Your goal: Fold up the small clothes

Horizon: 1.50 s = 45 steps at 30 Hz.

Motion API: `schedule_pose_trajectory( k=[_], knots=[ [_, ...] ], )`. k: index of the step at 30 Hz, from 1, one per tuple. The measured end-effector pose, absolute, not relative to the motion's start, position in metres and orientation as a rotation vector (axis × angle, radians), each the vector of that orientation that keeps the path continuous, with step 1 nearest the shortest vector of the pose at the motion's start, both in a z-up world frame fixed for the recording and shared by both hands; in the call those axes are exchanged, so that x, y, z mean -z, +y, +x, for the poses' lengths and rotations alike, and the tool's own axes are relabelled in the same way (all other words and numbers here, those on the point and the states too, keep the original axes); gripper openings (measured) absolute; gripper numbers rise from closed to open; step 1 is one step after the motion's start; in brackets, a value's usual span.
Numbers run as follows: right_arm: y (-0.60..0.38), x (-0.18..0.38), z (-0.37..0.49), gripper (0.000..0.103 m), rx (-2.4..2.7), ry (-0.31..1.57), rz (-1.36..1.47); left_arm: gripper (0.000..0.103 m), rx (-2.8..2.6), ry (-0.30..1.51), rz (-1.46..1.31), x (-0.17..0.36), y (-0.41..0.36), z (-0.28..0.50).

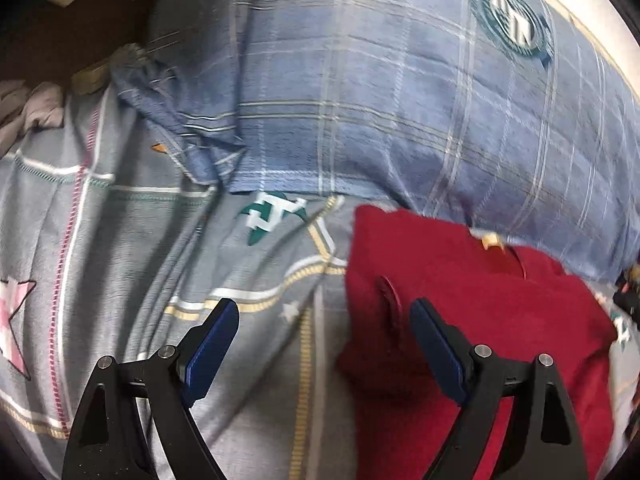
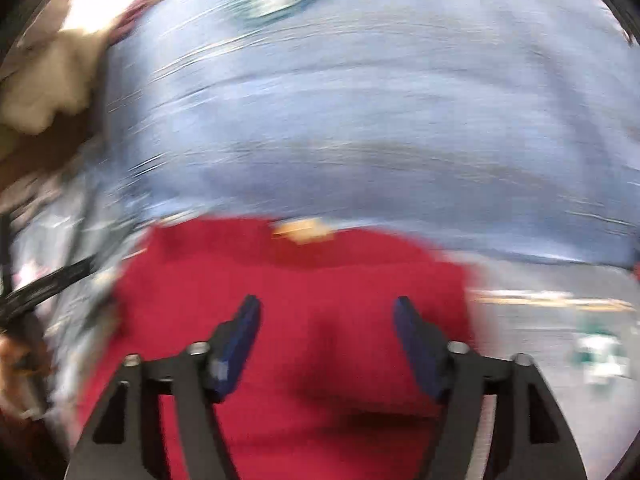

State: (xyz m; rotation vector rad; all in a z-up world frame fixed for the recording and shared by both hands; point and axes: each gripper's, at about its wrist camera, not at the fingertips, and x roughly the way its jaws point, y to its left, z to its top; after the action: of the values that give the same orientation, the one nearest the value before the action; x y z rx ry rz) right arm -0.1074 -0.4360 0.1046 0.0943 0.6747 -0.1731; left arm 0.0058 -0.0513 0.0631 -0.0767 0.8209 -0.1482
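A small red garment [image 1: 472,320] lies folded on the grey patterned bedsheet [image 1: 168,248], with a tan label at its far edge. My left gripper [image 1: 324,320] is open and empty, over the garment's left edge, its right finger above the red cloth. In the right wrist view, which is motion-blurred, the red garment [image 2: 304,320] fills the lower middle. My right gripper [image 2: 327,316] is open and empty above its centre.
A blue plaid pillow [image 1: 400,100] lies just beyond the garment and also shows in the right wrist view [image 2: 360,120]. Crumpled pale clothes [image 1: 28,112] sit at the far left. A beige cloth [image 2: 48,80] lies at the upper left.
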Motion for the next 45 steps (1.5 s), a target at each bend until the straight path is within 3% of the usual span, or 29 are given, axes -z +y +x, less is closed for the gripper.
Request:
schedule_pose_trajectory(
  k=[3, 5, 8, 11, 12, 14, 16, 19, 21, 22, 25, 27, 34, 38, 45],
  knots=[
    [-0.482, -0.089, -0.107, 0.085, 0.355, 0.764, 0.072, 0.088, 0.141, 0.831, -0.021, -0.053, -0.064, 0.008],
    [-0.499, -0.072, -0.098, 0.083, 0.300, 0.810, 0.161, 0.088, 0.135, 0.854, 0.021, -0.043, -0.073, 0.012],
    [-0.509, -0.055, -0.087, 0.013, 0.186, 0.849, 0.270, 0.088, 0.140, 0.892, 0.089, -0.034, -0.088, 0.021],
    [-0.501, -0.065, -0.098, 0.009, 0.281, 0.788, 0.102, 0.088, 0.143, 0.874, 0.101, -0.033, -0.098, 0.029],
    [-0.502, -0.063, -0.101, 0.000, 0.355, 0.797, 0.033, 0.088, 0.143, 0.879, 0.096, -0.031, -0.099, 0.030],
    [-0.513, -0.049, -0.102, 0.000, 0.490, 0.862, -0.072, 0.088, 0.150, 0.894, 0.089, -0.027, -0.099, 0.031],
    [-0.530, -0.051, -0.116, 0.000, 0.404, 0.856, 0.120, 0.088, 0.150, 0.889, 0.088, -0.029, -0.096, 0.031],
    [-0.514, -0.078, -0.135, 0.013, 0.321, 0.748, 0.147, 0.088, 0.138, 0.885, 0.076, -0.030, -0.094, 0.033],
    [-0.490, -0.088, -0.133, 0.035, 0.194, 0.725, 0.147, 0.088, 0.137, 0.894, 0.074, -0.026, -0.095, 0.033],
    [-0.478, -0.086, -0.129, 0.038, 0.140, 0.734, 0.136, 0.088, 0.139, 0.894, 0.073, -0.025, -0.095, 0.032],
    [-0.465, -0.055, -0.107, 0.035, 0.253, 0.874, -0.006, 0.088, 0.148, 0.900, 0.073, -0.027, -0.094, 0.032],
    [-0.474, -0.043, -0.110, 0.046, 0.339, 0.877, -0.020, 0.088, 0.146, 0.899, 0.060, -0.033, -0.089, 0.027],
    [-0.471, -0.083, -0.171, 0.052, 0.267, 0.798, 0.110, 0.088, 0.187, 0.917, 0.002, -0.062, -0.063, -0.026],
    [-0.464, -0.084, -0.219, 0.068, 0.147, 0.803, 0.275, 0.088, 0.216, 0.941, -0.026, -0.073, -0.045, -0.060],
    [-0.432, -0.058, -0.271, 0.068, 0.092, 0.865, 0.293, 0.087, 0.223, 1.002, -0.025, -0.070, -0.022, -0.128]
  ],
)
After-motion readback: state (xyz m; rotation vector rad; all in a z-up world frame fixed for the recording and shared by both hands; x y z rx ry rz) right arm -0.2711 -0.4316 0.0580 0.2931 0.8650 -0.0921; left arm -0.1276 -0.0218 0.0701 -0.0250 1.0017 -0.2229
